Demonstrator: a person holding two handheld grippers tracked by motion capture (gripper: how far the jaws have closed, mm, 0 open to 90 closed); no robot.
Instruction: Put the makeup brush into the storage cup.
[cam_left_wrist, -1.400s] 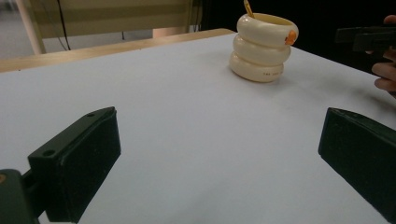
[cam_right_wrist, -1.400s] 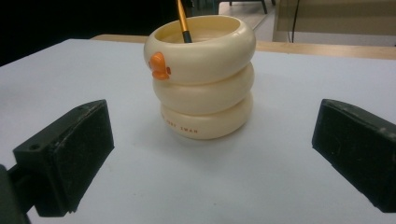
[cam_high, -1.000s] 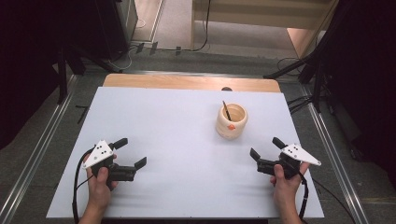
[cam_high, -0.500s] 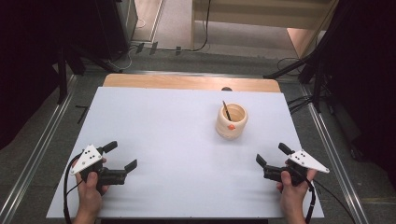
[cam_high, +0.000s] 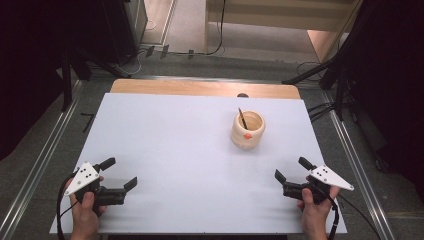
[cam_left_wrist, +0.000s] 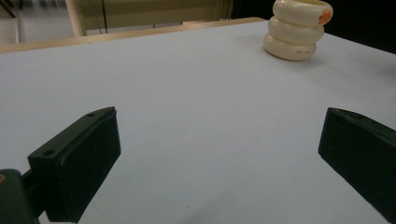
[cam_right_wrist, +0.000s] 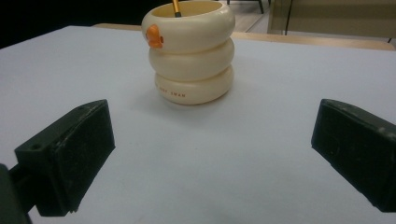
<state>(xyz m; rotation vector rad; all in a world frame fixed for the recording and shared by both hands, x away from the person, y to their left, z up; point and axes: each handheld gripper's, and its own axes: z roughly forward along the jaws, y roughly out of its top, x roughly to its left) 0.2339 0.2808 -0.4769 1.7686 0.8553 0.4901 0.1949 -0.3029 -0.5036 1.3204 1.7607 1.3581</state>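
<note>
Pencil (cam_high: 242, 118): 1, its long axis leaning up and away from the person, stands in 1 cream ringed cup (cam_high: 247, 131) with 1 orange spot. Nearer the person than the cup, 2 grippers rest well apart, left gripper (cam_high: 120, 175) and right gripper (cam_high: 291, 168) both gaping, holding nothing.

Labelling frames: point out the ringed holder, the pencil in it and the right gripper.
ringed holder (cam_right_wrist: 194, 77), right gripper view, middle ring
pencil (cam_high: 242, 118), high view, shaft
right gripper (cam_high: 292, 176), high view, between fingertips

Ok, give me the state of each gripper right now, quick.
Left gripper: open, holding nothing, low over the white table.
Right gripper: open, holding nothing, pointed toward the cream pot.
</note>
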